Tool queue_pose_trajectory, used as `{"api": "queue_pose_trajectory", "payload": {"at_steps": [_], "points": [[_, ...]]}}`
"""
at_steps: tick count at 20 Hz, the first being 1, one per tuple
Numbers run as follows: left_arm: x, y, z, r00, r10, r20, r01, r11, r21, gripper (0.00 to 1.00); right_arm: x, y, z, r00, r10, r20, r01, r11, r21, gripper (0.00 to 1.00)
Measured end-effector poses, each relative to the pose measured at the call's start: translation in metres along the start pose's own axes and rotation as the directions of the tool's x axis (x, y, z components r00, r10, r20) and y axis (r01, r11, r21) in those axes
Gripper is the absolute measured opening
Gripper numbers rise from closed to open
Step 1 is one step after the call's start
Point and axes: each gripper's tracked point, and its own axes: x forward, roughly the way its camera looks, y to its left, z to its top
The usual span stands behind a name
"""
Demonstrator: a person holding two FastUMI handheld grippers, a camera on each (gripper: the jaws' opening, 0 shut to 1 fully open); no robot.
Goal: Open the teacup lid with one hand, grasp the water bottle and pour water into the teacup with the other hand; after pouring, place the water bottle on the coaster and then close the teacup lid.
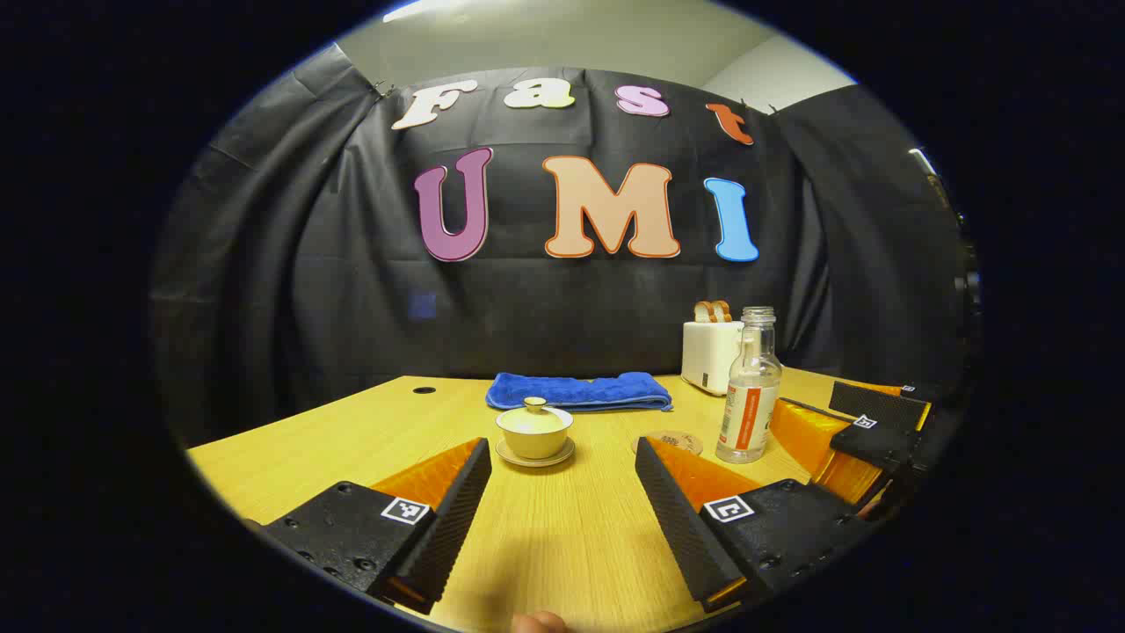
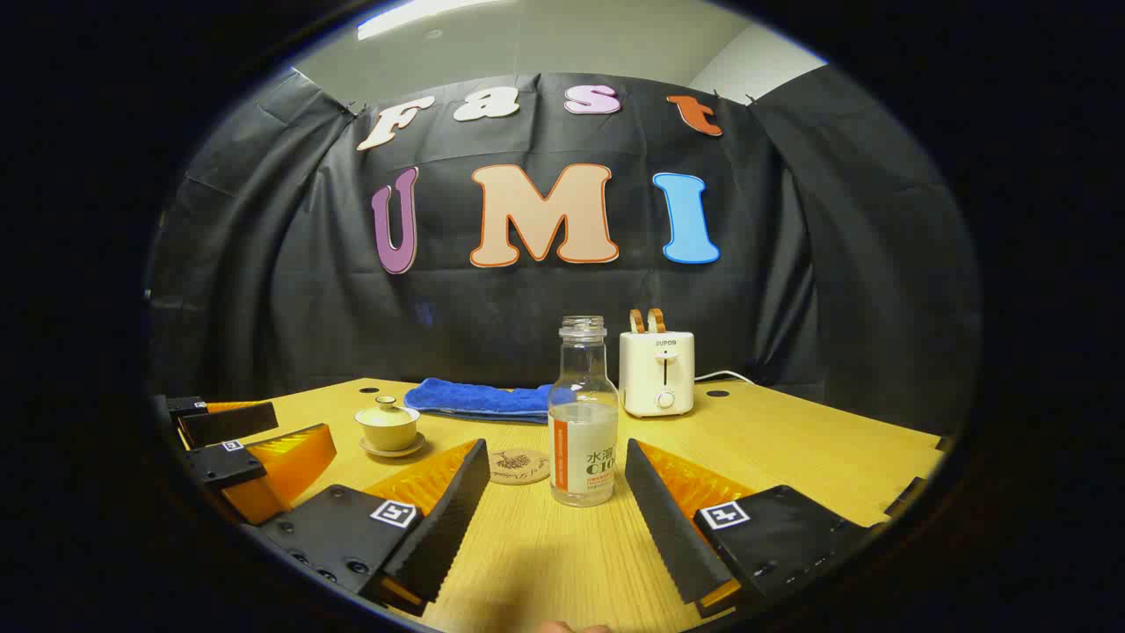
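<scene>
The teacup [image 1: 533, 434] stands on its saucer [image 1: 535, 456] in the middle of the table [image 1: 308, 440], with the lid [image 1: 534, 407] on it. The bottle [image 2: 583, 413] stands to its right, uncapped and partly full, and the coaster [image 2: 519, 466] lies between these 2, just beside the bottle.

The left gripper [image 1: 562, 492] is released, its jaws wide apart, and it points at the teacup from the near side without touching. The right gripper [image 2: 556, 492] is also released and faces the bottle, which is not yet between its fingers.

I judge the first step is the lid: the left fingers should close on its small knob, centred, and lift straight up so the cup does not slide.

The knob is tiny and hard to make out. The water level is unclear behind the label.
</scene>
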Motion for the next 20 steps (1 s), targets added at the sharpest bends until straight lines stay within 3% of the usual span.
{"api": "queue_pose_trajectory", "payload": {"at_steps": [2,14,19,20], "points": [[0.0000,0.0006,0.0009,1.000,0.000,-0.001,0.000,1.000,0.000,1.00,0.0000,-0.0003,-0.0006,1.000,0.000,0.000,0.000,1.000,0.000,0.97],[0.0008,0.0008,0.0019,1.000,-0.004,-0.002,0.004,1.000,0.002,0.96,0.0009,-0.0002,-0.0010,1.000,0.001,0.002,-0.001,1.000,-0.001,0.97],[-0.0003,0.0011,0.0014,1.000,-0.002,-0.002,0.002,1.000,0.001,1.00,0.0010,-0.0001,-0.0006,1.000,0.001,0.002,-0.001,1.000,-0.001,0.97],[-0.0001,0.0007,0.0008,1.000,-0.001,-0.002,0.001,1.000,0.002,0.96,0.0009,-0.0001,-0.0011,1.000,0.001,0.002,-0.001,1.000,-0.001,0.97]]}}
